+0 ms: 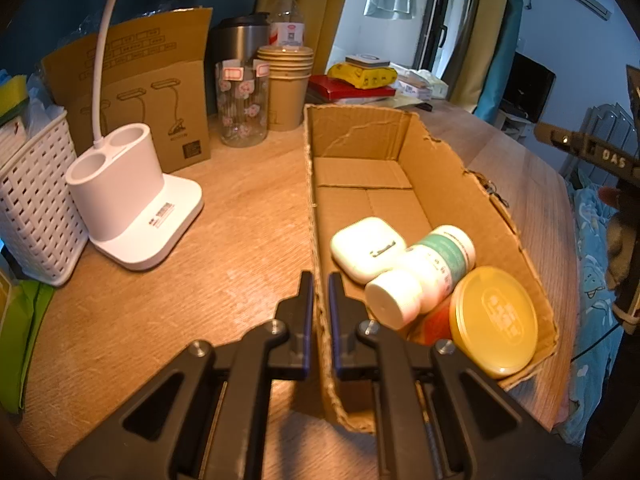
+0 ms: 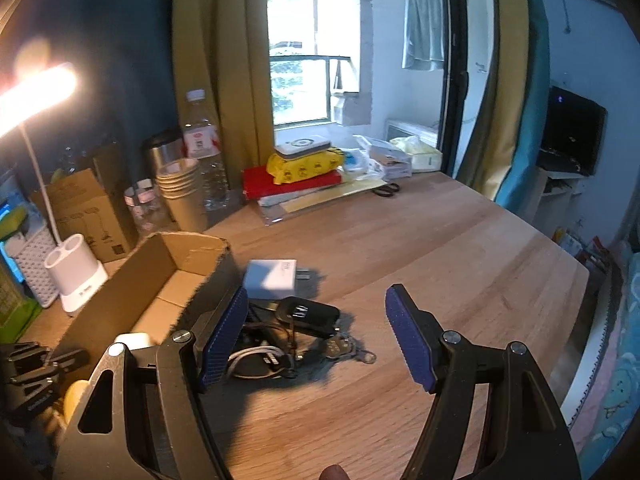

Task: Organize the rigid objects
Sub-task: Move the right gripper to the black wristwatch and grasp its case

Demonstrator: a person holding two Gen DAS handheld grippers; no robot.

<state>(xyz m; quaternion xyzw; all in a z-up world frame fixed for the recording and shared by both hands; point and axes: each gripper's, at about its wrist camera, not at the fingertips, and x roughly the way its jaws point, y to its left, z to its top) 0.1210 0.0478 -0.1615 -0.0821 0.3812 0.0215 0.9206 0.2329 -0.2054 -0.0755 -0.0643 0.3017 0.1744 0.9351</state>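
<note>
Gripping the near left wall of the cardboard box (image 1: 320,208) with the left gripper (image 1: 320,280) — pads pressed together on the cardboard edge. Lying inside the box, just right of that pinch: a white earbud case (image 1: 366,248), a white pill bottle (image 1: 420,272) on its side, a yellow-lidded jar (image 1: 494,316) touching the bottle. Hovering outside the box's right wall with the right gripper (image 2: 316,320) — jaws spread wide, pinching nothing. Sitting on the wooden table (image 2: 440,240) beside the box: a black car key (image 2: 306,314) with key ring between the spread fingers, a white charger (image 2: 272,278) just beyond.
</note>
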